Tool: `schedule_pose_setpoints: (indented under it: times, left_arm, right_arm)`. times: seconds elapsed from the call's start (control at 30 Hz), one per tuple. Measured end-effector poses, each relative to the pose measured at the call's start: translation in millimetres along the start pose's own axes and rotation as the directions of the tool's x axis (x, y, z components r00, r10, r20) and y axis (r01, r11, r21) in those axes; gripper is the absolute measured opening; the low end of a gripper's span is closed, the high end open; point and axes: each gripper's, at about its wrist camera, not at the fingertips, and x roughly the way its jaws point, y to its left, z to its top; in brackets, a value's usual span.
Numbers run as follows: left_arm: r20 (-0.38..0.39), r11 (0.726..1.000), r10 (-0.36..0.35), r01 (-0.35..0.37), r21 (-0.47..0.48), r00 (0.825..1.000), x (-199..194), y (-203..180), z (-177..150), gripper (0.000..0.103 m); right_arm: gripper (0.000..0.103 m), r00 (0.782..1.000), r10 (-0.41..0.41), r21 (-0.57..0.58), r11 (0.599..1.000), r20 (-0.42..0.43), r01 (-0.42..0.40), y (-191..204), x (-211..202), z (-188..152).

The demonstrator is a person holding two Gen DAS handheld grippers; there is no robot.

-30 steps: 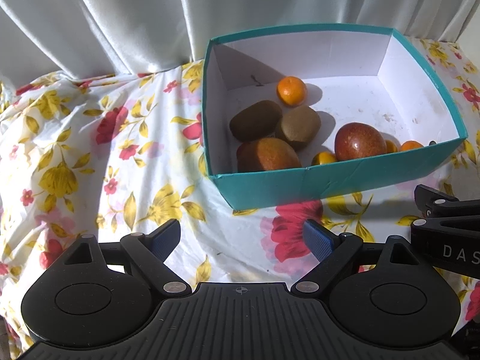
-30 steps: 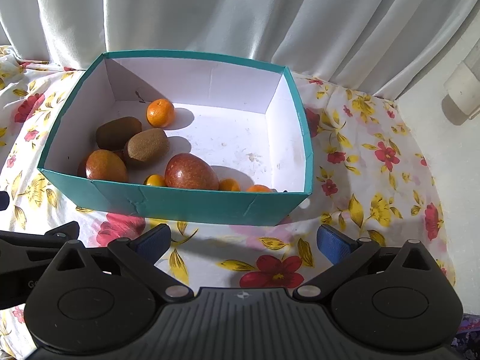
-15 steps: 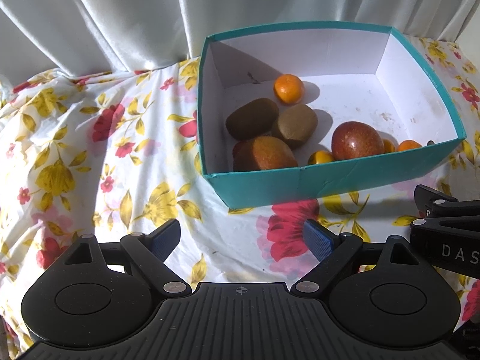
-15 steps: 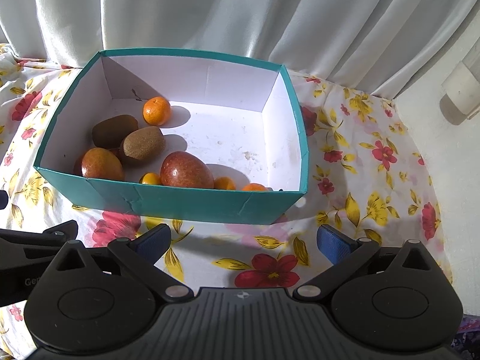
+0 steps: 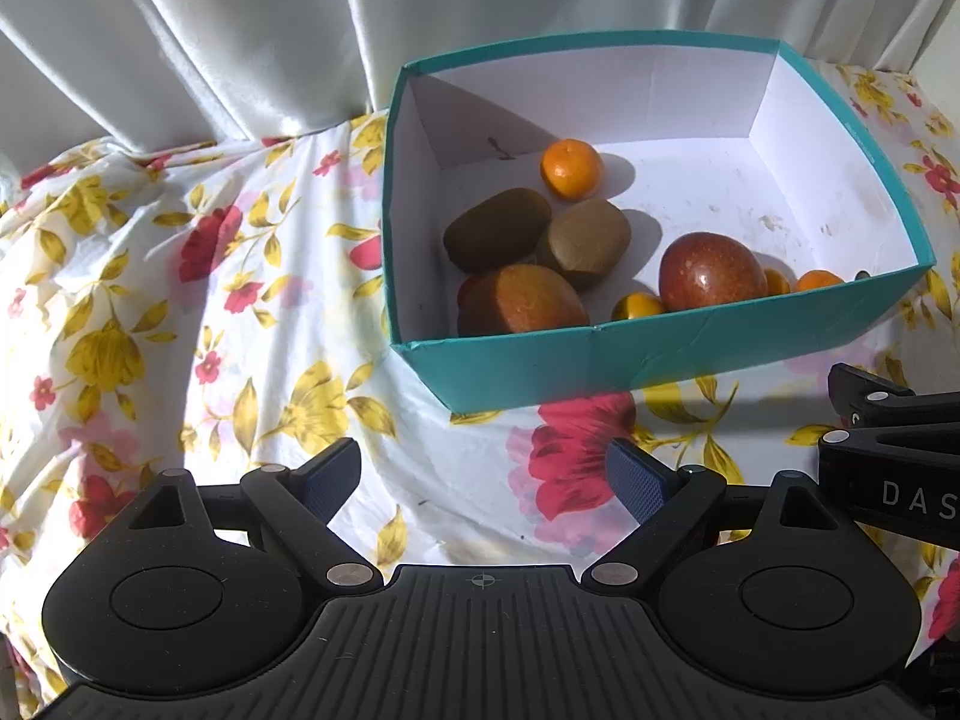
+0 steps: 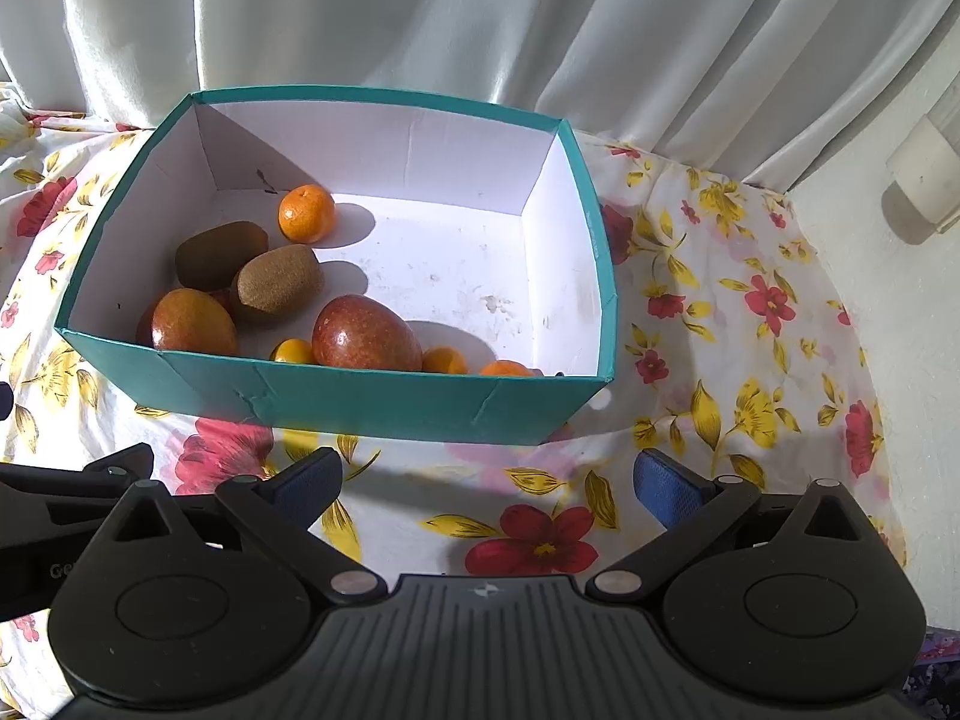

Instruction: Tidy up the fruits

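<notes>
A teal box (image 5: 660, 354) (image 6: 372, 402) with a white inside stands on the flowered cloth. In it lie two brown kiwis (image 5: 498, 229) (image 6: 277, 283), two red-orange passion fruits (image 5: 711, 271) (image 6: 366, 333), a mandarin (image 5: 570, 168) (image 6: 306, 213) and several small orange fruits along the near wall (image 5: 637, 305) (image 6: 444, 360). My left gripper (image 5: 483, 477) is open and empty, short of the box's near left corner. My right gripper (image 6: 486, 480) is open and empty in front of the box's near wall.
A white curtain (image 5: 240, 30) hangs right behind the box. The flowered cloth (image 5: 180, 300) is wrinkled on the left. A white wall (image 6: 900, 300) stands at the right. The right gripper's body (image 5: 900, 450) shows at the right edge of the left wrist view.
Both grippers have pulled back a little from the box and drifted slightly. The fruits have not moved. Both grippers stay open.
</notes>
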Motion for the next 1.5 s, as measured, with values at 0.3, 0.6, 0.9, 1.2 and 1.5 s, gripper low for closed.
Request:
schedule_pose_setpoints:
  times: [0.3, 0.6, 0.9, 1.2, 1.5]
  left_arm:
    - [-0.004, 1.0, 0.0, 0.0, 0.005, 1.0, 1.0, -1.0, -0.2, 0.093]
    - [-0.007, 1.0, -0.005, 0.005, 0.007, 1.0, 2.0, -0.6, 0.2, 0.093]
    - [-0.002, 1.0, 0.003, -0.003, 0.013, 1.0, 2.6, -2.2, 0.4, 0.093]
    - [-0.003, 1.0, 0.001, 0.0, 0.012, 1.0, 2.4, -1.7, 0.4, 0.093]
    - [-0.002, 1.0, 0.002, -0.002, 0.01, 1.0, 2.1, -2.2, -1.3, 0.093]
  right_arm:
    - [0.103, 1.0, 0.0, 0.002, 1.0, -0.003, 0.0, -0.4, 1.1, -0.4]
    - [0.103, 1.0, -0.004, 0.002, 1.0, -0.005, 0.004, -0.5, 2.1, -1.5]
    - [0.103, 1.0, -0.005, 0.002, 1.0, -0.007, 0.005, -0.6, 2.7, -1.4]
    - [0.103, 1.0, -0.007, 0.001, 1.0, -0.007, 0.007, -1.8, 3.8, -2.0]
    - [0.103, 1.0, -0.006, 0.001, 1.0, -0.009, 0.006, -2.0, 4.6, -3.3]
